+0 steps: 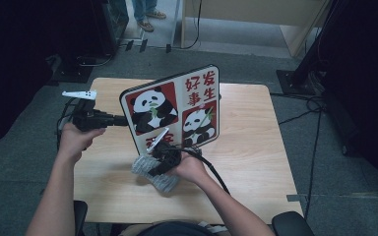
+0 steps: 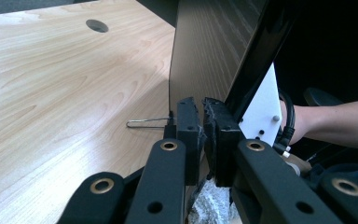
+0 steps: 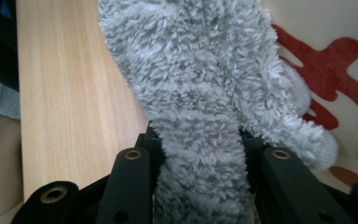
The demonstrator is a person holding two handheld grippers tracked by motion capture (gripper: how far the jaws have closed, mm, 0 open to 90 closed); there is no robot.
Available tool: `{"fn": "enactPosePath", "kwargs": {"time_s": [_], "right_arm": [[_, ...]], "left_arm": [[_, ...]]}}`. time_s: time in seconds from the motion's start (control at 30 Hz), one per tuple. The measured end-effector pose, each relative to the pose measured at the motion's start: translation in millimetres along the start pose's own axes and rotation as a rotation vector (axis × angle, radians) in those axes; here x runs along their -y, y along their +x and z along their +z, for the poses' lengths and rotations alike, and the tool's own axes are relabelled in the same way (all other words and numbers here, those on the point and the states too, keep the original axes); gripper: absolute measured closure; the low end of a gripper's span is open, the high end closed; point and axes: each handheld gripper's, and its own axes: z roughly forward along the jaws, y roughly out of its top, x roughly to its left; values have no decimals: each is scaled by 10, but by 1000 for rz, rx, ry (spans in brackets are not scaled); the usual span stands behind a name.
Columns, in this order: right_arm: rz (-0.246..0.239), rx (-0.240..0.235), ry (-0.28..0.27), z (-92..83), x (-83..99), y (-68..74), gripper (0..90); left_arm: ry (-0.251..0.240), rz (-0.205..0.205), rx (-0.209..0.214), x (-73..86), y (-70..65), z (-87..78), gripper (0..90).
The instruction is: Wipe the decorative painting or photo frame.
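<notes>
I hold a gripper in each hand over the wooden table [image 1: 256,162]. My left gripper [image 1: 120,119] sits at about nine o'clock from the table's middle, its jaws pointing toward three o'clock and clamped on the left edge of the panda board [image 1: 174,105]. In the left gripper view the two pads [image 2: 189,128] pinch that thin edge between them with almost no gap, and the board's brown back [image 2: 205,51] rises upright from the tabletop. A thin wire stand [image 2: 147,123] pokes out from the board's foot and lies flat on the wood at about nine o'clock from my pads.

The board stands tilted near the table's centre, its printed face with two pandas and red characters turned toward me.

My right gripper [image 1: 165,160] is at about six o'clock from the board, just below its lower edge. Its jaws are closed nearly all the way on a fluffy grey cloth [image 3: 205,102], which bunches up between them. In the high view the cloth [image 1: 152,172] hangs at seven o'clock from my right hand [image 1: 192,167], lying close to the board's bottom left corner. In the right gripper view the cloth's pile lies against the board's red print [image 3: 335,65] at two o'clock.
</notes>
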Motion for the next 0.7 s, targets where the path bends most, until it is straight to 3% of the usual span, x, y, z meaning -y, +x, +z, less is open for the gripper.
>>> {"fn": "enactPosePath", "kwargs": {"time_s": [0.17,0.37,0.57,0.7], "right_arm": [[26,-29,10,-46,-4,10,695],[-21,-18,-6,-165,-69,86,695],[-35,-21,-41,-285,-167,178,694],[-69,-21,-55,-338,-286,266,693]], "left_arm": [[22,-11,-11,8,12,1,801],[31,-17,-42,16,15,-24,747],[52,-25,-77,28,35,-26,616],[54,-18,-102,44,36,-43,553]]}}
